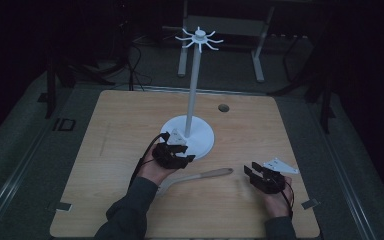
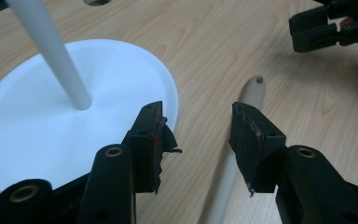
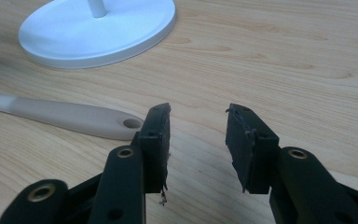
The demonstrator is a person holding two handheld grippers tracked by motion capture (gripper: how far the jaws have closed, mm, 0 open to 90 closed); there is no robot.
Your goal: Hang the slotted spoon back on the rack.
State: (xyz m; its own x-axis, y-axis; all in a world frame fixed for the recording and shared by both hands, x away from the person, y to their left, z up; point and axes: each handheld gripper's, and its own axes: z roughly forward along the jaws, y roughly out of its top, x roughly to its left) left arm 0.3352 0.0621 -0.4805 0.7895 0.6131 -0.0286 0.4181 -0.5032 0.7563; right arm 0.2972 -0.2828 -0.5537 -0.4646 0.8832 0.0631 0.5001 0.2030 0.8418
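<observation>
- Left gripper (image 1: pixel 180 146): I read its jaws as released, standing apart with nothing pressed between the pads. In the left gripper view the handle of the spatula (image 2: pixel 242 135) lies on the table below the gap, not gripped.
- Right gripper (image 1: pixel 250 173): jaws released and empty. It sits near the handle's free end; in the right gripper view the hanging hole (image 3: pixel 132 123) lies just left of its left jaw.
- Spatula location: flat on the wooden table (image 1: pixel 130 120), between the two grippers, just in front of the white stand base (image 1: pixel 202 140). Its blade end is hidden under my left forearm in the high view.
- Stand: a white pole (image 1: pixel 194 85) rises from the base to a ring of hooks (image 1: pixel 199 39) at the top.
- Risk 1: the left gripper hovers over the base edge. If I descend here, one jaw may land on the base rim and the close would miss the handle or shove the stand.
- Risk 2: the handle is slim and lies flat. A shallow close may pinch only its upper edge, and it would likely slip or roll out.
- Risk 3: lifting toward the hooks, the spatula could knock the pole; the stand looks light and may tip.
- Risk 4: the hole is small; poor alignment would likely miss the hook.
</observation>
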